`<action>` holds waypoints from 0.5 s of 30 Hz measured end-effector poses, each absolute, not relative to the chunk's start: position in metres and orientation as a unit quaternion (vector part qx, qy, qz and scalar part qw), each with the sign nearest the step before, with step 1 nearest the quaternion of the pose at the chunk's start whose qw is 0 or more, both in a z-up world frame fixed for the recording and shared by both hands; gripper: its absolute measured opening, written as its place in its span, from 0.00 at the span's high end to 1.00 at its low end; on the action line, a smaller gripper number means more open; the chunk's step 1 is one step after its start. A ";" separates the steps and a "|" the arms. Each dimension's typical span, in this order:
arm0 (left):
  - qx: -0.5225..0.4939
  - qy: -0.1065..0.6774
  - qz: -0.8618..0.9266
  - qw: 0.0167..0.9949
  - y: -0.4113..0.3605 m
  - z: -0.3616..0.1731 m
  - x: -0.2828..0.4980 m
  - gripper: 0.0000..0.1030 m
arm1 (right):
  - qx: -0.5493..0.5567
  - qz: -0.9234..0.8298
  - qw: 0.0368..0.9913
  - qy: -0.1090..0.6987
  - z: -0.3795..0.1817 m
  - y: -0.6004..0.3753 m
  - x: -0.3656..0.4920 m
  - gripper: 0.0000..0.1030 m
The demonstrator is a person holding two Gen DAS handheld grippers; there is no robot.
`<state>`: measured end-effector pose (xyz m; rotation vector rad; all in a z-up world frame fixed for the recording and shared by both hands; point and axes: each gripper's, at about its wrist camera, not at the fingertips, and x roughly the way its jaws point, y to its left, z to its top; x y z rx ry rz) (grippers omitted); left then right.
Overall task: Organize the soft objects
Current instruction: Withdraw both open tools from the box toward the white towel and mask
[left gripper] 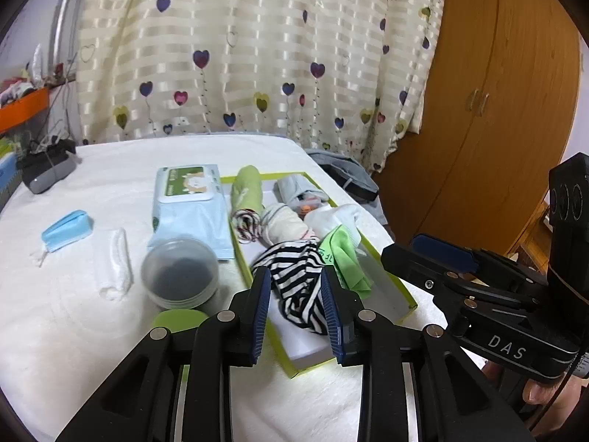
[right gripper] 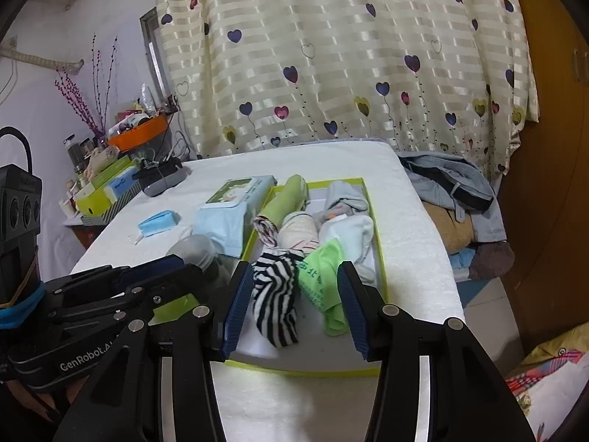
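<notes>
Green-rimmed shallow cardboard box sits toward the right edge of the white-covered counter, and it's stuffed with soft stuff. Black-and-white striped cloth and a lime green cloth lie loose at its near end, with rolled socks behind them at the far end. Left tool hangs above the striped piece, released, nothing pinched. Right tool is spread wide over both cloths, also gripping nothing. Pale blue wet-wipe pack lies just left of the box, with a round lidded plastic tub in front of it.
</notes>
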<state>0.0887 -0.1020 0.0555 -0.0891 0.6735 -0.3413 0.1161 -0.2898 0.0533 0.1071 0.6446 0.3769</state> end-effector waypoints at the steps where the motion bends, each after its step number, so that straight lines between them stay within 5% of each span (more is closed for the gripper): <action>1: -0.045 0.327 -0.166 0.929 -0.099 0.056 0.087 0.73 | 0.052 0.185 0.930 0.314 0.054 -0.288 0.115 0.53; 15: -0.064 0.319 -0.139 0.935 -0.055 0.060 0.077 0.71 | 0.031 0.212 0.924 0.316 0.063 -0.250 0.105 0.52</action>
